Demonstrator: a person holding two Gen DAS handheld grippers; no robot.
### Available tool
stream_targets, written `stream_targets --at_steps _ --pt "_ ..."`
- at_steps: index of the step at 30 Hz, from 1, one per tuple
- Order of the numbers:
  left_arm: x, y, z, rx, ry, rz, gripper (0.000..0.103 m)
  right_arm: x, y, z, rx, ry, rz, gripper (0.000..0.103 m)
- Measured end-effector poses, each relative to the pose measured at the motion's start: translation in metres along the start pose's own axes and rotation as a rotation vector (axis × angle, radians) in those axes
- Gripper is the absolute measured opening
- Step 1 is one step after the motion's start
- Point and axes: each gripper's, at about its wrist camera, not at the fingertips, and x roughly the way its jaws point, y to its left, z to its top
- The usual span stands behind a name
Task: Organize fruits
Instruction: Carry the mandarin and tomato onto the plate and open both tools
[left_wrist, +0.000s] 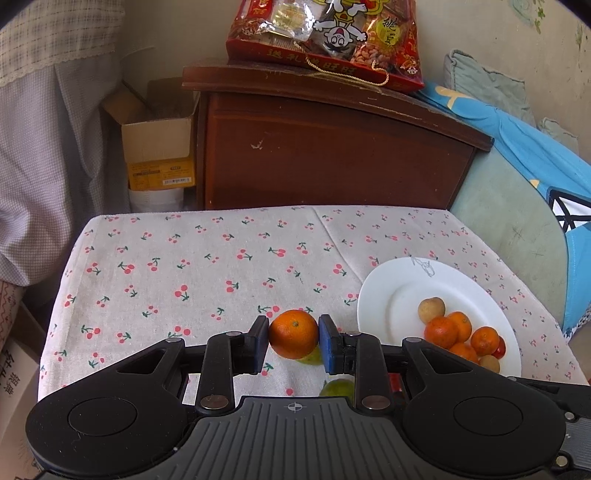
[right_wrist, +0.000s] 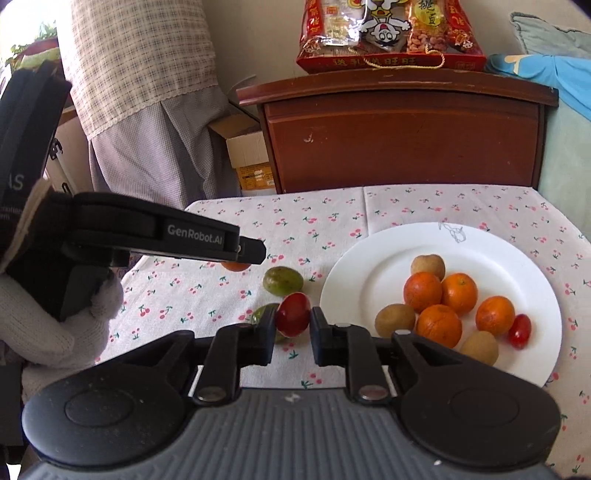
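My left gripper (left_wrist: 293, 341) is shut on an orange (left_wrist: 293, 333) and holds it above the cherry-print tablecloth, left of the white plate (left_wrist: 399, 291). In the right wrist view the left gripper (right_wrist: 255, 253) hides most of that orange (right_wrist: 234, 266). My right gripper (right_wrist: 293, 326) has its jaws around a red cherry tomato (right_wrist: 293, 314); the left pad touches it, a small gap shows at the right pad. Two green fruits (right_wrist: 282, 280) (right_wrist: 263, 313) lie on the cloth near it. The plate (right_wrist: 369, 254) holds several oranges (right_wrist: 423, 291), brown fruits and a tomato (right_wrist: 519, 331).
A brown wooden cabinet (right_wrist: 402, 147) stands behind the table with a red snack bag (right_wrist: 388, 33) on top. A cardboard box (left_wrist: 159, 144) sits to its left. A bed with blue and green bedding (left_wrist: 517, 177) lies at the right. A curtain (right_wrist: 147, 92) hangs at the left.
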Motion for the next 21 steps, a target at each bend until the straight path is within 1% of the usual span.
stream_targets --at_steps 2,5,10,12,15,18,21 --pt "-0.002 -0.003 0.007 -0.014 -0.018 -0.02 0.026 -0.008 -0.007 0.008 0.002 -0.039 -0.026 0.019" --pt "-0.003 -0.011 0.013 -0.02 -0.037 -0.057 0.026 -0.018 -0.023 0.021 0.004 -0.098 -0.091 0.019" --pt "0.001 -0.032 0.017 -0.004 -0.049 -0.118 0.026 -0.028 -0.059 0.032 0.089 -0.144 -0.186 0.019" --pt "0.005 -0.04 0.017 0.004 -0.039 -0.137 0.026 -0.028 -0.067 0.033 0.109 -0.145 -0.212 0.019" --pt "0.012 -0.052 0.012 0.024 -0.022 -0.152 0.026 -0.024 -0.078 0.029 0.136 -0.123 -0.245 0.019" --pt "0.019 -0.061 0.007 0.039 0.001 -0.163 0.026 -0.022 -0.085 0.024 0.171 -0.104 -0.248 0.019" --pt "0.025 -0.067 0.002 0.054 0.02 -0.163 0.026 -0.019 -0.088 0.021 0.173 -0.091 -0.26 0.019"
